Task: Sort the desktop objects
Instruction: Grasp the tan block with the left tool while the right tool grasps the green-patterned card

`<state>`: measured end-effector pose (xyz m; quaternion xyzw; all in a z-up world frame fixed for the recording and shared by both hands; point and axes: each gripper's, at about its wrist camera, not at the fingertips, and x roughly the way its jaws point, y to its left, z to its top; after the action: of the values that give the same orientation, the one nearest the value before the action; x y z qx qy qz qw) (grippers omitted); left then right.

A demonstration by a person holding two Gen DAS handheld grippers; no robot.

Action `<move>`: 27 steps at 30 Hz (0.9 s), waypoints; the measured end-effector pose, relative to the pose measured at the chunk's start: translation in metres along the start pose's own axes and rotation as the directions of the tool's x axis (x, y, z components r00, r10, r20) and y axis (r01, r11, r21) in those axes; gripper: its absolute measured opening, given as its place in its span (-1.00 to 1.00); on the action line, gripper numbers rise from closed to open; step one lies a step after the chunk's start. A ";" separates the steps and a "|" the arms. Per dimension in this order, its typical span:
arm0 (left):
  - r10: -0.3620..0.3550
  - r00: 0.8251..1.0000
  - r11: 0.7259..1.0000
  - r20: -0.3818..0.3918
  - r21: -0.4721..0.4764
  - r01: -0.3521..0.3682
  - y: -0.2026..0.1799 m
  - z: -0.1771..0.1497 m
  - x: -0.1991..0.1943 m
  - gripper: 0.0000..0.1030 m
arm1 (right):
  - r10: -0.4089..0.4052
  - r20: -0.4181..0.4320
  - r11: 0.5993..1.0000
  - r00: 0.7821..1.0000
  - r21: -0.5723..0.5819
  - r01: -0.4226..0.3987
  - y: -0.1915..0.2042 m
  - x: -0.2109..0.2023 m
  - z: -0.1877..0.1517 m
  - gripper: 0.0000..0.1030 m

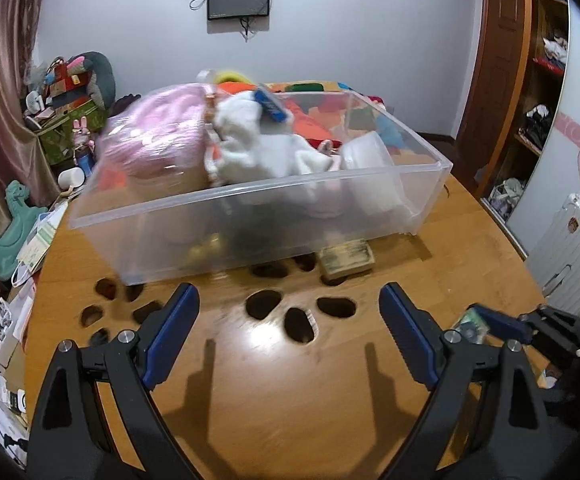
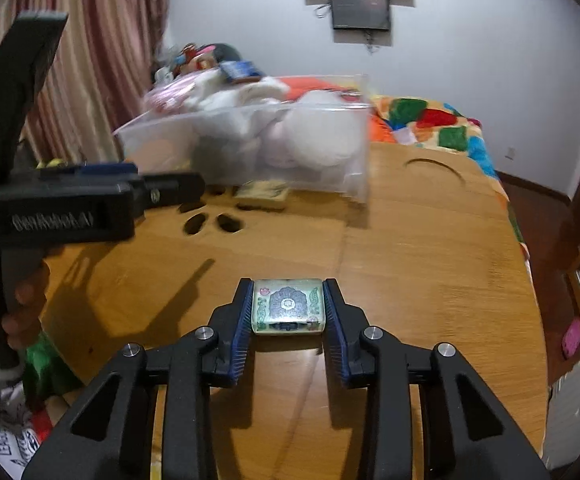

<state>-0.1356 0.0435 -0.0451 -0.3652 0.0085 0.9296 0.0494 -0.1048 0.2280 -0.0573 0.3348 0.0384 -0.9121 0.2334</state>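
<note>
My right gripper (image 2: 288,285) is shut on a small green-and-white patterned block (image 2: 288,306), its blue pads pressed against both sides, just above the wooden table (image 2: 409,260). In the left wrist view the same block (image 1: 469,323) shows at the far right, between the right gripper's fingers (image 1: 497,322). My left gripper (image 1: 288,292) is open over the table with nothing between its fingers. Beyond it stands a clear plastic bin (image 1: 250,216) holding a pink plush (image 1: 158,136), a white plush (image 1: 258,148) and a white cup (image 1: 365,152). A banded bundle of notes (image 1: 345,260) lies against the bin's front.
Dark paw-shaped cutouts (image 1: 264,304) mark the tabletop in front of the bin. Papers and toys (image 1: 34,240) crowd the table's left edge. A bed with a colourful blanket (image 2: 441,124) lies behind the table. A white suitcase (image 1: 577,248) stands to the right.
</note>
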 end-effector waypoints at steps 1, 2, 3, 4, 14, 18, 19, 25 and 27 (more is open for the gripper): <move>0.000 1.000 1.000 -0.002 0.001 0.000 -0.003 0.001 0.004 0.79 | -0.008 0.001 1.000 1.000 0.013 0.008 -0.007 -0.001 0.001 -0.40; 0.001 1.000 1.000 -0.006 0.002 -0.001 -0.008 0.003 0.009 0.79 | -0.012 0.001 1.000 1.000 0.023 0.012 -0.012 -0.003 0.002 -0.40; -0.001 1.000 1.000 -0.012 0.001 0.001 -0.012 0.004 0.014 0.79 | -0.019 0.006 0.999 1.000 0.034 0.018 -0.018 -0.004 0.003 -0.40; -0.003 1.000 1.000 -0.020 -0.004 0.003 -0.015 0.006 0.019 0.79 | -0.026 0.013 0.998 1.000 0.050 0.026 -0.024 -0.006 0.004 -0.40; 0.053 0.995 0.999 -0.080 0.004 -0.053 -0.040 0.009 0.049 0.36 | -0.022 0.036 0.994 0.999 0.109 0.018 -0.050 -0.012 0.013 -0.40; 0.059 0.994 0.998 -0.090 -0.020 -0.061 -0.039 0.011 0.053 0.33 | -0.007 0.034 0.993 0.999 0.115 0.003 -0.050 -0.008 0.014 -0.40; 0.061 0.994 0.998 -0.089 -0.026 -0.063 -0.040 0.011 0.053 0.33 | -0.005 0.031 0.993 1.000 0.117 0.001 -0.050 -0.008 0.014 -0.40; 0.054 0.997 0.998 -0.060 -0.038 -0.056 -0.037 0.005 0.047 -0.13 | 0.007 0.027 0.994 1.000 0.109 -0.010 -0.044 -0.007 0.015 -0.40; 0.062 0.997 0.998 -0.054 -0.019 -0.063 -0.040 0.003 0.045 -0.20 | 0.013 0.026 0.995 1.000 0.103 -0.016 -0.040 -0.007 0.017 -0.40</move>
<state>-0.1666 0.0874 -0.0729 -0.3898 0.0119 0.9207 0.0162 -0.1281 0.2622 -0.0437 0.3352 -0.0138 -0.9153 0.2228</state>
